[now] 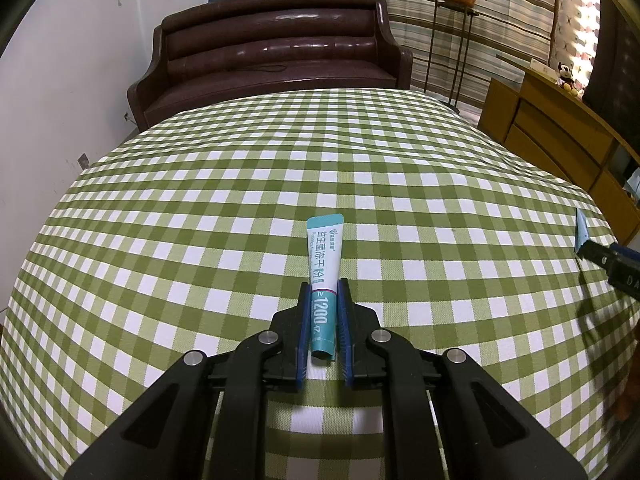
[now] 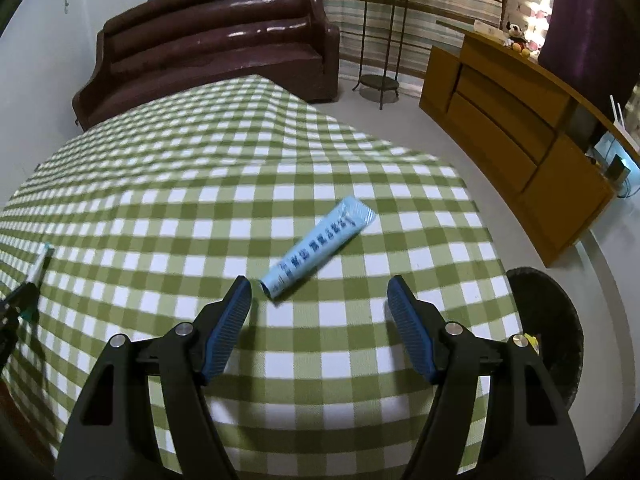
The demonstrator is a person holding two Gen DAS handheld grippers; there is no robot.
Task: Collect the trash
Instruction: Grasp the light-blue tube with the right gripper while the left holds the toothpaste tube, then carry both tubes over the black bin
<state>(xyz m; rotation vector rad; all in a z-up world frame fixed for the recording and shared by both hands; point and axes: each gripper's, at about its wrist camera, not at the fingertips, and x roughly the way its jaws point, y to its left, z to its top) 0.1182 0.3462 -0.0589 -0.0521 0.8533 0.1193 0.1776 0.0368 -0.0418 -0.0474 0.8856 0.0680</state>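
While pale sachet (image 2: 318, 246) lies ahead, right hand-held gripper (image 2: 319, 292) gapes.

Green-and-white gingham on the tablecloth (image 1: 200, 208) across mid-frame. Teal and white with dark lettering on the sachet (image 1: 323, 276), lower centre. Pale blue, blurred, perhaps with dark blue print, on the second sachet (image 2: 316, 248). Blue pads, black arms on the right gripper (image 2: 319, 294). Glossy dark brown on the sofa (image 1: 272, 48), top.

Your table (image 2: 168, 216) carries one packet (image 2: 316, 246) near its right edge; a sofa (image 2: 208, 40) stands behind the table, a bin (image 2: 560, 320) beside its right edge.
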